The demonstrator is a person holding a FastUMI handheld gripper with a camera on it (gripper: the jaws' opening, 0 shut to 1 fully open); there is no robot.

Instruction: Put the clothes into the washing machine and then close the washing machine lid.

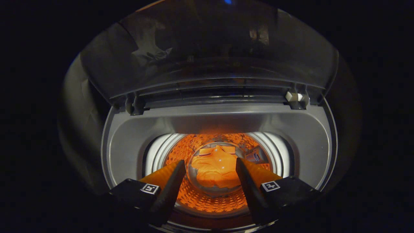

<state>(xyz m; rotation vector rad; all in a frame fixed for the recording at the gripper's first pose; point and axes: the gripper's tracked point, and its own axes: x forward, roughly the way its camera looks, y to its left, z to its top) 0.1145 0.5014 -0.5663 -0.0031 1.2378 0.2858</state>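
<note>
The gripper [210, 171] hangs over the washing machine [129, 145] with fingers spread wide and holding nothing, the orange shirt [215, 170] lying at the drum's bottom, while the raised lid [207, 51] stands beyond them along the rear edge.

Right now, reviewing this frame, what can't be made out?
- Orange garment at the drum bottom: its sides sit behind the open gripper fingers, gripper view.
- Washing machine lid, raised: glare and reflections blur its surface.
- Drum near wall: cut off by the fingers and the rim.
</note>
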